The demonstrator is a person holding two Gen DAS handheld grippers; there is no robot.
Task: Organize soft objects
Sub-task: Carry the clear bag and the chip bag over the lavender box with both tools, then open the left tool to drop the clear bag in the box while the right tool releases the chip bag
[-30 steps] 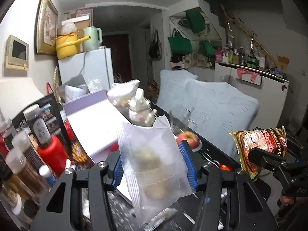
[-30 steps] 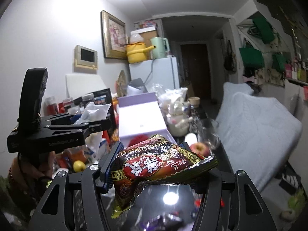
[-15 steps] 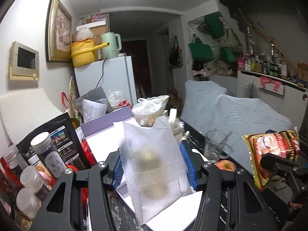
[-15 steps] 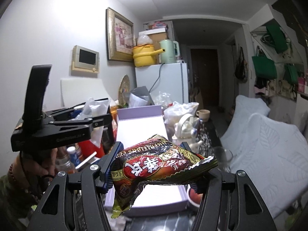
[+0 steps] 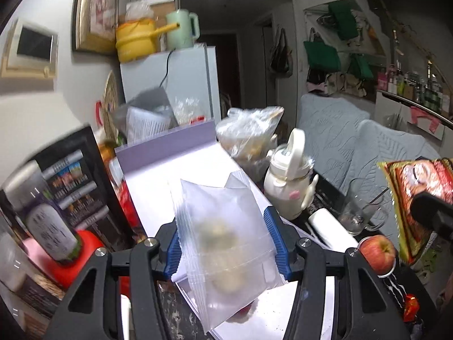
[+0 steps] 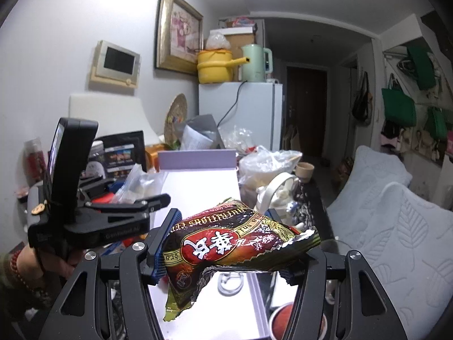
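Lived-in home, kitchen-dining corner: we are seeing a white fridge (image 6: 240,113) carrying a yellow pot (image 6: 215,66) and green kettle (image 6: 256,62), a framed picture (image 6: 179,31) hanging on the wall, a worktop (image 5: 334,198) crowded with jars and food bags, green tote bags (image 6: 397,106) hanging opposite, a cushioned sofa (image 6: 396,215).

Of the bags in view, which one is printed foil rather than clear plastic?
The snack bag, red and brown, clamped in the right gripper. The zip bag in the left gripper is clear.
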